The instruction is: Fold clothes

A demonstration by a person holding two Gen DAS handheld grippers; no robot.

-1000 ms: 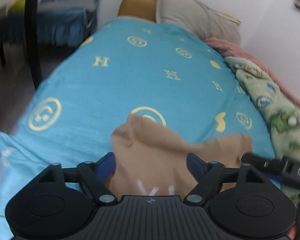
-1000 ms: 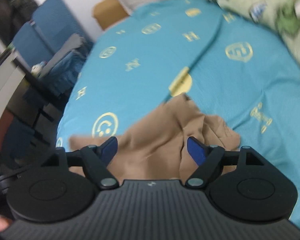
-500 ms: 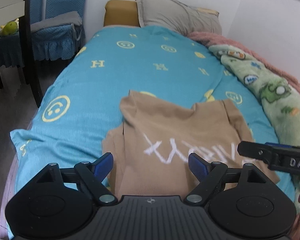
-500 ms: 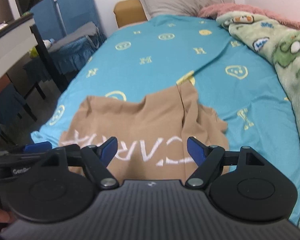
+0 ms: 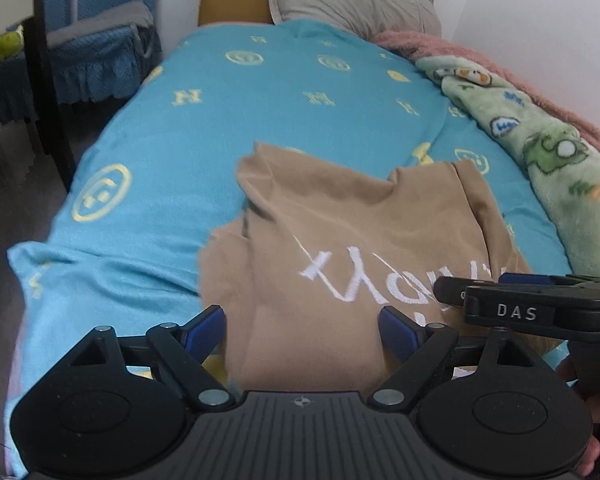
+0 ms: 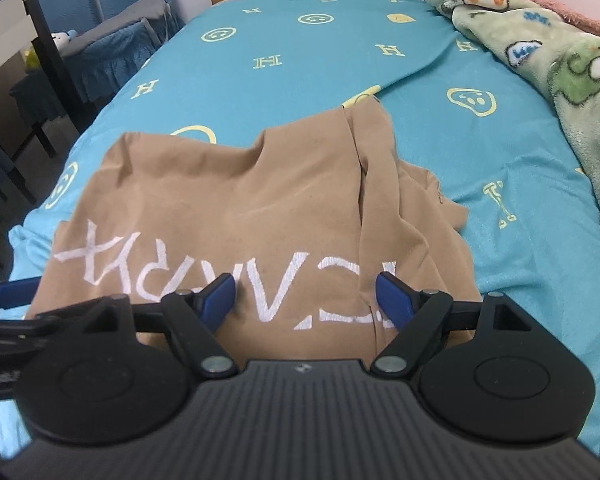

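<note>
1. Tan shirt (image 5: 340, 240) is lying on the blue bedspread (image 5: 180, 128) near the foot of the bed, print side up, white lettering upside down from both cameras.
2. It's mostly spread out but not flat. There's a ridge running down the right side in the right wrist view, and the fabric bunches up at that edge (image 6: 432, 200). The far edge dips in the middle.
3. Left gripper (image 5: 302, 330) has its fingers spread wide apart, nothing between them, sitting over the near hem of the shirt. Can't tell if the pads actually touch the cloth.
4. Right gripper (image 6: 305, 296) same deal: fingers apart, empty, over the lettering near the hem.
5. The two grippers are side by side. The right one pokes into the left wrist view from the right (image 5: 528, 304), and the left one's blue tip shows at the left edge of the right wrist view (image 6: 14, 292).
6. Green blanket (image 6: 572, 80) runs along the right side of the bed, a grey pillow (image 5: 352, 4) at the head.
</note>
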